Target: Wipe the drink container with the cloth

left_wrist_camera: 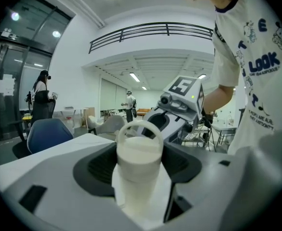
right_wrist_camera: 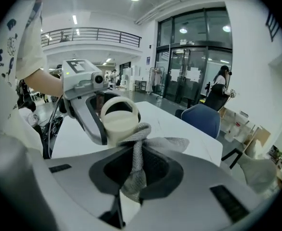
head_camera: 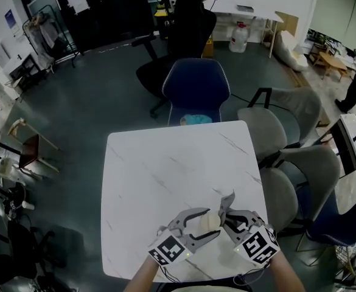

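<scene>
Left gripper (head_camera: 202,225) clamps the cream drink container (head_camera: 210,221) above the table's (head_camera: 165,169) near edge; right gripper (head_camera: 227,212) pinches the grey cloth (right_wrist_camera: 140,146) beside it. A hard swipe could twist the container loose.

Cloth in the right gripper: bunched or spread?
Bunched. The cloth is pinched into a narrow strip by the right gripper, loose end fanning out.
</scene>
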Motion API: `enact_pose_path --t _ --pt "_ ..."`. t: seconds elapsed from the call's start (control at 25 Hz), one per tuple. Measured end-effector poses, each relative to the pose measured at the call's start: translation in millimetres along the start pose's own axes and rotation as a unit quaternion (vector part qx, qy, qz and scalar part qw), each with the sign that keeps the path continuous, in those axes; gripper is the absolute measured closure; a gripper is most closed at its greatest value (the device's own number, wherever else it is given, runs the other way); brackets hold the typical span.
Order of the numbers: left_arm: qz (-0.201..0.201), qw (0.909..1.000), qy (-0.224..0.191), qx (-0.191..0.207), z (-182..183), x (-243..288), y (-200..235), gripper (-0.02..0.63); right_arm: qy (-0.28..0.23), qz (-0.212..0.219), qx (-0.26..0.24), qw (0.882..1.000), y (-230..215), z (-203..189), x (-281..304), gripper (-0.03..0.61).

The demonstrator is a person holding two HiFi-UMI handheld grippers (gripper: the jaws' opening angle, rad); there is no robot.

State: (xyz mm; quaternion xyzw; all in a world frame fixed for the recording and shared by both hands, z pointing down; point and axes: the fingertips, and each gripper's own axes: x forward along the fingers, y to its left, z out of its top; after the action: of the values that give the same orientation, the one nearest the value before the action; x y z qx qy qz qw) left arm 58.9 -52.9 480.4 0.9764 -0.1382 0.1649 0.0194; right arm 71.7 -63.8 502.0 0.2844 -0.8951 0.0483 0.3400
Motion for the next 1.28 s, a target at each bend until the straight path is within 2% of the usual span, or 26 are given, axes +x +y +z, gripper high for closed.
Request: enact_pose_path --t 0.36,0.56,0.8,1.04,1.28 --pt "0.04 0.9985 -0.019 -0.034 -2.6 -1.7 2.6 0.325 -0.051 -0.044 0.039 0.997 -10.1 20.2 -19.1 0.528" --pt "0.055 0.9973 -0.032 -0.035 4.8 -9.2 3.4 0.325 -0.076 -0.08 0.069 0.992 -18.6 26.8 -30.8 0.528" --pt "0.08 0.9922 -0.077 -0.057 27.6 -31.4 2.7 0.325 -0.103 -0.129 0.085 0.983 -32.8 40.1 -46.8 0.528" --pt "0.131 0.982 -0.112 -0.077 59.9 -59.8 1.0 0.327 -0.135 -0.164 0.116 0.97 -35.0 49.9 -53.5 0.528" --pt "0.21 0.9656 -0.139 -0.063 87.7 -84.7 15.9 0.337 -0.159 -0.184 0.142 0.959 -32.0 58.3 -53.5 0.528"
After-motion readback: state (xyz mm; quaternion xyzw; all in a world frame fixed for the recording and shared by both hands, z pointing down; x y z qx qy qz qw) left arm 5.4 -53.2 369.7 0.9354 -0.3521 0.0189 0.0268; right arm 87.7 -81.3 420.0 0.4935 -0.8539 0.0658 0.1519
